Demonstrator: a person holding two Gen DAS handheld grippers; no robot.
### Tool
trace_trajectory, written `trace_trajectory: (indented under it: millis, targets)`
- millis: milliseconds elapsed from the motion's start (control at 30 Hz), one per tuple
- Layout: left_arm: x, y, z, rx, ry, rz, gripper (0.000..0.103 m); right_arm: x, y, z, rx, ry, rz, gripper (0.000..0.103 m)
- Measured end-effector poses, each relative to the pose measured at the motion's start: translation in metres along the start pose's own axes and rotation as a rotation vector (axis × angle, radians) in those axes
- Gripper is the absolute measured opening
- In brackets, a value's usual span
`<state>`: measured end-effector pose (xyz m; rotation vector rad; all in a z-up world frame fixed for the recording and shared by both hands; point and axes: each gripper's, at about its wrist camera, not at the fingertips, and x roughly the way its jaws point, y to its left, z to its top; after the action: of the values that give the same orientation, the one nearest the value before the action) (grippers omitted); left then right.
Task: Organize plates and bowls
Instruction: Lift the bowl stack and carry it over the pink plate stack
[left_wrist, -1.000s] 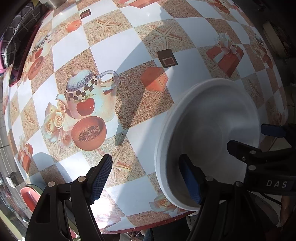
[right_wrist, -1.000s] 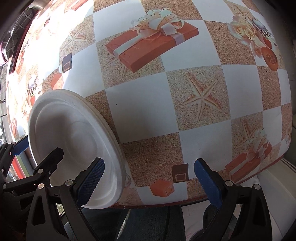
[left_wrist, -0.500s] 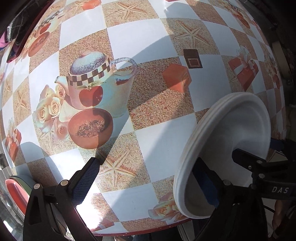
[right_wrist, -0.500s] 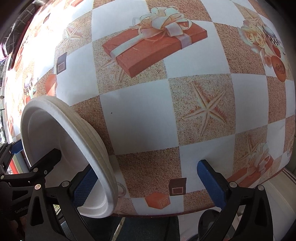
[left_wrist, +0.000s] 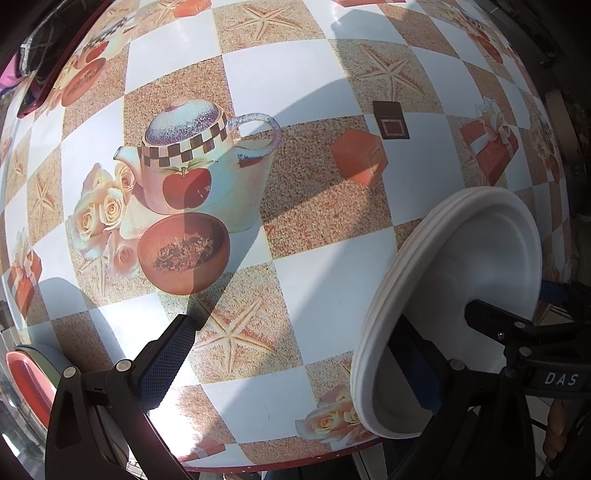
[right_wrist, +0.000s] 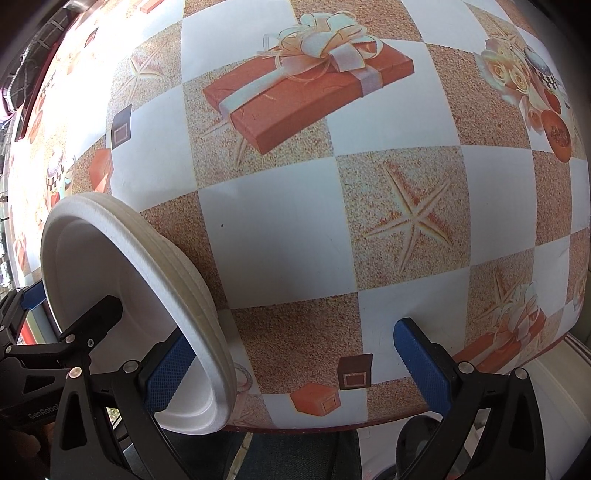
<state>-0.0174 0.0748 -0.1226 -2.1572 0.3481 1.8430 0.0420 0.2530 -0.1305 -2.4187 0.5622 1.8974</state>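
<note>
Both grippers stand wide open and grip nothing: the left gripper has one finger inside the stack of white plates and one out over the table, and the right gripper straddles the opposite rim the same way. I judge these plates light, rather soft foam, easy to dent, so take the rim gently. The edge ridges suggest about three plates, at the table's near edge; no bowl is visible.
</note>
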Motion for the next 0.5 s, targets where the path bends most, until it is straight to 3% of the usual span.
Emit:
trace_trajectory:
  millis: [100,233,367,433,500]
  targets:
    - [-0.004,-0.007,0.000,0.018,-0.003,-0.003,0.094,-0.001,0.001,0.000,-0.003,-0.007,-0.004,0.103]
    - [-0.013,-0.024,-0.002,0.093,-0.016,-0.010,0.071,-0.005,0.009,-0.005,-0.026,-0.019,-0.002,0.095]
    - [-0.015,-0.037,-0.001,0.138,-0.012,-0.036,0.053,-0.011,0.024,-0.010,-0.078,-0.027,0.010,0.071]
    - [-0.015,-0.046,0.000,0.162,-0.009,-0.064,0.034,-0.013,0.031,-0.012,-0.097,-0.029,0.022,0.060]
    - [-0.016,-0.051,-0.003,0.180,-0.002,-0.063,0.032,-0.013,0.040,-0.014,-0.118,-0.020,0.068,0.034]
